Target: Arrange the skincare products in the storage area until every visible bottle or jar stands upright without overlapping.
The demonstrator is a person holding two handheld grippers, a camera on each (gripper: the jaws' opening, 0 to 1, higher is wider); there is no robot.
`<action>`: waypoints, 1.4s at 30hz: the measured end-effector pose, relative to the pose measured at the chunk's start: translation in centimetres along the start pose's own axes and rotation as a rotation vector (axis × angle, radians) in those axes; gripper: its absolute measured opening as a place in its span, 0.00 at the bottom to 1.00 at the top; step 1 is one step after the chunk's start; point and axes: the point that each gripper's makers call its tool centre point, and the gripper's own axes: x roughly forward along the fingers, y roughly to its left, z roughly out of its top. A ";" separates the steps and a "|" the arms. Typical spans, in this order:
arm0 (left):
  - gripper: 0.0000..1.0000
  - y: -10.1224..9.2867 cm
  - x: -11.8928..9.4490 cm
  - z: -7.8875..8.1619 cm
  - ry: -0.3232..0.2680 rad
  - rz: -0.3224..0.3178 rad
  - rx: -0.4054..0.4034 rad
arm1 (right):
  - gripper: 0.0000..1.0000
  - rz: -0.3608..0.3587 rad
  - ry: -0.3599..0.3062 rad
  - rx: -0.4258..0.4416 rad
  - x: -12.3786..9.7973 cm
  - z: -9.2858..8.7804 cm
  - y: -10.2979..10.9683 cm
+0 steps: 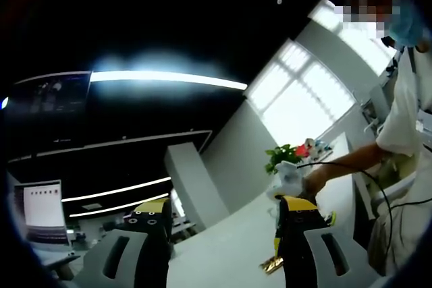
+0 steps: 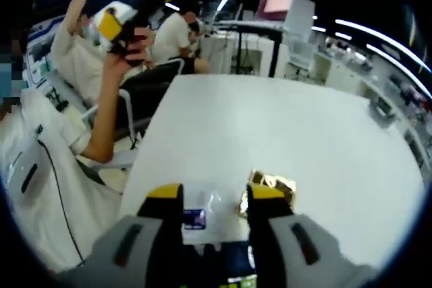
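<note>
Your right hand-held gripper (image 2: 216,200) hovers spread over a clear packet (image 2: 200,215) beside a gold item (image 2: 268,189) on the white bench (image 2: 283,126). Your left hand-held gripper (image 1: 226,224), spread, is raised away; closing askew could knock either flat

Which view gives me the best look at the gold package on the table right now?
The right gripper view: the gold package lies on the white table just beyond the right gripper, partly covered by one fingertip. The left gripper view catches only a small gold sliver beside the left gripper, low in the picture.
</note>
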 end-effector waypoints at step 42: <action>0.65 -0.1 0.0 -0.1 0.005 -0.002 0.011 | 0.28 -0.086 0.032 0.088 2.3 -1.2 -5.0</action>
